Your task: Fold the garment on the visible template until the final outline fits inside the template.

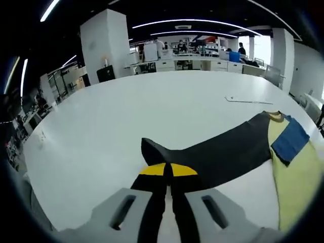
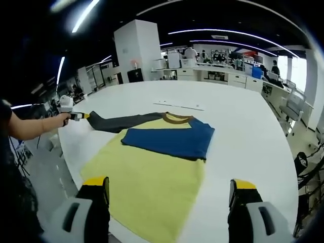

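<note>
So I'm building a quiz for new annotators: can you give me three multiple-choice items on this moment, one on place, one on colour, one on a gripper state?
1. Where does the blue part lie?
A. on the yellow body
B. off the table
C. under the dark sleeve

2. What colour is the collar?
A. white
B. brown
C. red

3. What is the left gripper doing?
A. open above the table
B. shut on the sleeve end
C. shut on the collar

Key: 1 A, the blue part rests across the yellow body. 2 B, a brown band rims the neck. 3 B, its jaws are closed on the dark sleeve end; the right gripper is open.
</note>
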{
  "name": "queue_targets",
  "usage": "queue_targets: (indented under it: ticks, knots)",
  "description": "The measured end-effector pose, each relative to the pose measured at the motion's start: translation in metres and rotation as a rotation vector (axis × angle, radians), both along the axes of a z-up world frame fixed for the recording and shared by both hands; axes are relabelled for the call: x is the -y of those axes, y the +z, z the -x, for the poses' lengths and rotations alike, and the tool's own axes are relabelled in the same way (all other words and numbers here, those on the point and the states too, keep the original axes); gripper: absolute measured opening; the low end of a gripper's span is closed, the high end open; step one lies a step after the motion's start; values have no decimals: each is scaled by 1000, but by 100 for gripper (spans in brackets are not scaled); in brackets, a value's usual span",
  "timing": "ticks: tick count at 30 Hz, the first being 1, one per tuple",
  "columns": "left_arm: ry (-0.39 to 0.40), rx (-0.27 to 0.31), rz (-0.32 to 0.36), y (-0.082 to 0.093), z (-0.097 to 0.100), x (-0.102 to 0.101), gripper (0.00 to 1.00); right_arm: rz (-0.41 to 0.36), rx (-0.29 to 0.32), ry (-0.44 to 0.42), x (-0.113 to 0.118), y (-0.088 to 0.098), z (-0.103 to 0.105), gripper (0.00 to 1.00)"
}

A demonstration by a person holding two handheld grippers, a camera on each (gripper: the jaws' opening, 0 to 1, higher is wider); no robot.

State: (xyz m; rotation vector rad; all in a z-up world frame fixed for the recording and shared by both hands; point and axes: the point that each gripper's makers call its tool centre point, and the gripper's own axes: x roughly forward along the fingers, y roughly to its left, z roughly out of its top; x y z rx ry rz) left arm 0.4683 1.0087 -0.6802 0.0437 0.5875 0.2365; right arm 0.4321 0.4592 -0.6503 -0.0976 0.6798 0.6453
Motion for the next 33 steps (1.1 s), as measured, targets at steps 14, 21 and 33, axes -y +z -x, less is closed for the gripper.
queue_targets:
  ticks: [14, 21, 33]
  knots:
    - [-103, 79, 0, 38, -24, 39, 0, -12, 19, 29, -4, 5, 3, 100]
    - [-132, 118, 15, 54, -38, 60, 0, -24, 28, 40, -5, 8, 5, 100]
    - [-216, 175, 57, 68, -65, 104, 0, -31, 32, 45, -4, 8, 6, 100]
